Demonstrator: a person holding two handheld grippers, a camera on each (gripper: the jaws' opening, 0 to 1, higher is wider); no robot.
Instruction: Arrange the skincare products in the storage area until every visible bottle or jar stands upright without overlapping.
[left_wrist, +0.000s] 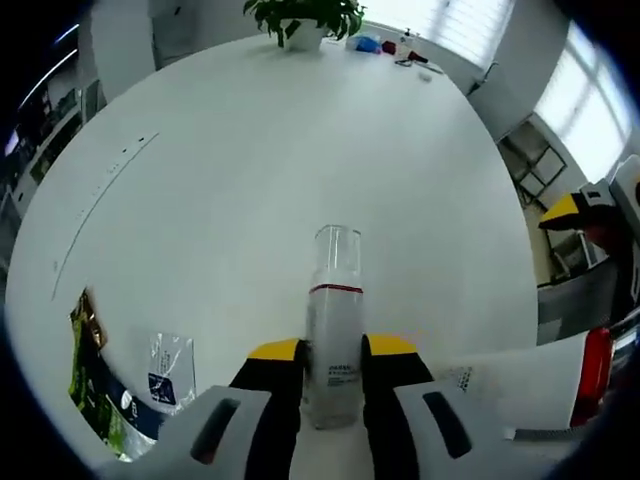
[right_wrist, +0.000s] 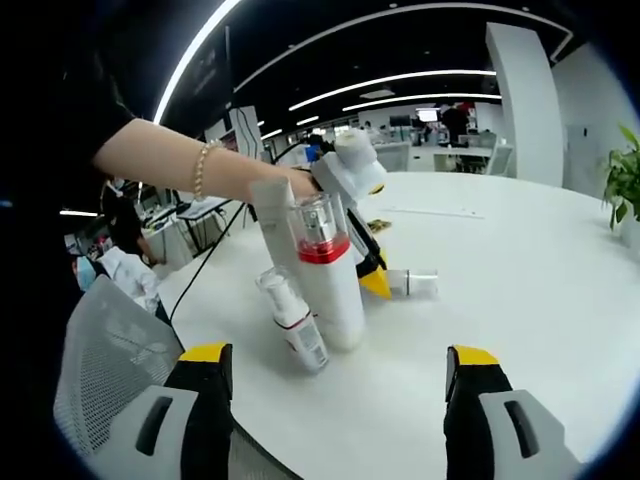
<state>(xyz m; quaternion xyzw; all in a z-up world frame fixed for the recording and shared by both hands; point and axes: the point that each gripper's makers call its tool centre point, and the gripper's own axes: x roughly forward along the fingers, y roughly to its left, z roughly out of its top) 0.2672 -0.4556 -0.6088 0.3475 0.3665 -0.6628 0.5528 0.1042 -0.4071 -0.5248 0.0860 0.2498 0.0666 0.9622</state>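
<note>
In the left gripper view, the left gripper (left_wrist: 333, 372) is pinching a slim bottle (left_wrist: 334, 345) between its yellow-tipped jaws; the bottle has a clear cap, a red band below it and a pale body with small print, and it is lying along the jaws, pointing away over the white worktop (left_wrist: 250, 170). Just left of the jaws a clear packet with a blue label (left_wrist: 170, 368) is lying flat, and further left a green and dark packet (left_wrist: 95, 385) is sitting at the worktop's edge. To the right, a white tube with a red end (left_wrist: 545, 380) is lying near the edge. At the far side a potted plant (left_wrist: 305, 20) is standing, with a few small items beside it that are too small to make out.

In the right gripper view, the right gripper (right_wrist: 340, 385) is hanging above the worktop with its jaws spread wide and nothing between them. Beyond them a big white bottle with a red collar (right_wrist: 328, 275) is standing upright, and a small pump bottle (right_wrist: 292, 318) is leaning against its lower side. Behind these, the person's hand (right_wrist: 300, 182) is holding the left gripper low to the worktop, and the slim bottle is sticking out sideways from its yellow tip, apparently lying on its side.
</note>
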